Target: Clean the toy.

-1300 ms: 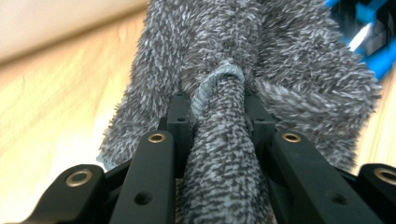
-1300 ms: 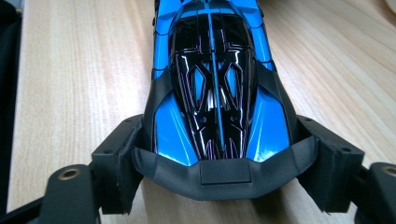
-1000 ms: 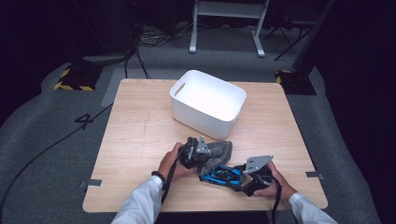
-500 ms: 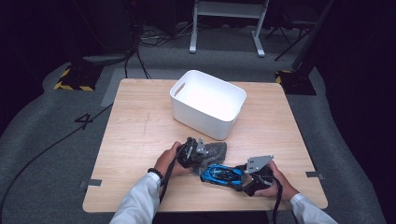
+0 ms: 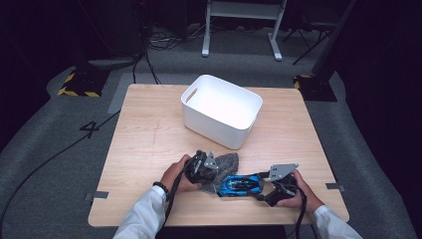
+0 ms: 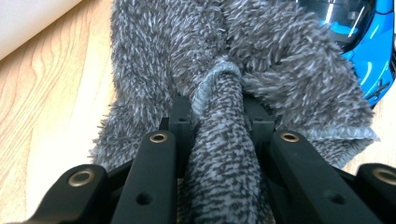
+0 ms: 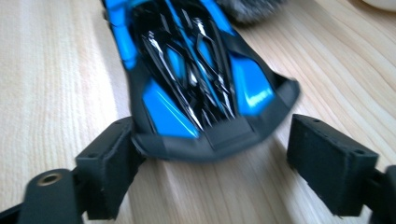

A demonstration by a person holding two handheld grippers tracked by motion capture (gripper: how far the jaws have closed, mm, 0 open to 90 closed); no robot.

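A grey fuzzy cloth lies on the wooden table near its front edge. My left gripper is shut on a bunched fold of it. To its right lies a blue and black toy car, its far end against the cloth. My right gripper stands around the car's near end. Its jaws have just been opening. One pad is at the car's corner, and the other stands clear of it.
A white plastic bin stands behind the cloth, at the middle of the table. The table's left half is bare wood. Cables trail from both grippers toward the front edge.
The blue car and my right gripper have shifted slightly to the right. The left gripper keeps its hold on the cloth.
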